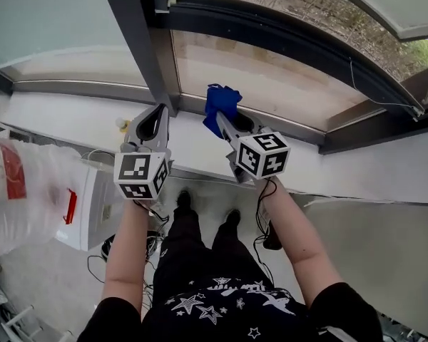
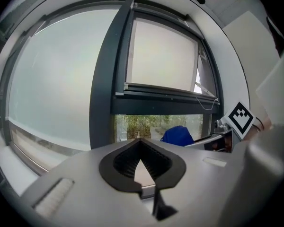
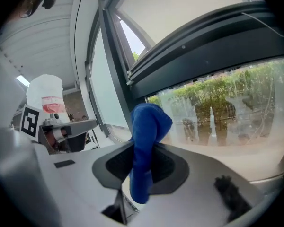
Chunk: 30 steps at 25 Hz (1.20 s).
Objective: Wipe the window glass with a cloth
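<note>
My right gripper (image 1: 223,120) has its jaws clamped on a bunched blue fabric cloth (image 1: 221,100). The wad stands out past the tips at 12 o'clock, and a tail hangs between the pads toward 6 o'clock (clearest in the right gripper view). The cloth is held up before the clear lower window glass (image 1: 271,77), near the dark metal window frame (image 1: 132,41) at its 10 o'clock. I cannot confirm contact with the glass. My left gripper (image 1: 159,112) sits just beside the right one at 9 o'clock, jaws closed tip to tip and empty.

Hazards, as I judge them:
- Pull-out: only a narrow fold is pinched, so drag on the glass could strip the cloth from the jaws.
- Hard contact: the wad is small, so a tilted approach could put bare jaw tips on the glass.
- Collision: a stroke toward 9 o'clock could strike the frame or my left gripper.
</note>
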Each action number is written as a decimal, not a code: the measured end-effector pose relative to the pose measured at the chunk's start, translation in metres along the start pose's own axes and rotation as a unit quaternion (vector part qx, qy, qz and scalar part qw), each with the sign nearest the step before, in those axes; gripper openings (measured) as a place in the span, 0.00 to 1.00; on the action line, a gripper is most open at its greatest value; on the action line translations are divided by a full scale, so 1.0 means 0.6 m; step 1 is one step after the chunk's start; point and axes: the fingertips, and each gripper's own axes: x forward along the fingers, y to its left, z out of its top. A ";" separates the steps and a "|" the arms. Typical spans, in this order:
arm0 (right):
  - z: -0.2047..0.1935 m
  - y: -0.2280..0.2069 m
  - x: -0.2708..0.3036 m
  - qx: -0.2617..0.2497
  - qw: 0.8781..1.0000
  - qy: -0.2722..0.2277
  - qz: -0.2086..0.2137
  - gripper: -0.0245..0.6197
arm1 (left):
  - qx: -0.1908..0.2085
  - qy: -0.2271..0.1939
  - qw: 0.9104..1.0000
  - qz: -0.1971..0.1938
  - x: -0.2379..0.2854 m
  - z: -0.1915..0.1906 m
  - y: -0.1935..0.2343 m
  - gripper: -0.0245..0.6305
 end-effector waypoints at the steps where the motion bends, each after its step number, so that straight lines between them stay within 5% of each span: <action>1: 0.005 0.002 0.021 -0.005 1.000 0.001 -0.002 0.17 | -0.002 -0.003 1.000 0.000 0.009 0.002 0.020 0.05; 19: 0.078 -0.028 0.310 -0.044 0.998 -0.026 -0.042 0.17 | -0.043 -0.037 0.998 -0.011 0.111 -0.022 0.226 0.05; 30: 0.107 -0.106 0.336 -0.042 0.995 -0.066 -0.059 0.17 | -0.021 -0.027 0.999 -0.022 0.132 -0.039 0.191 0.05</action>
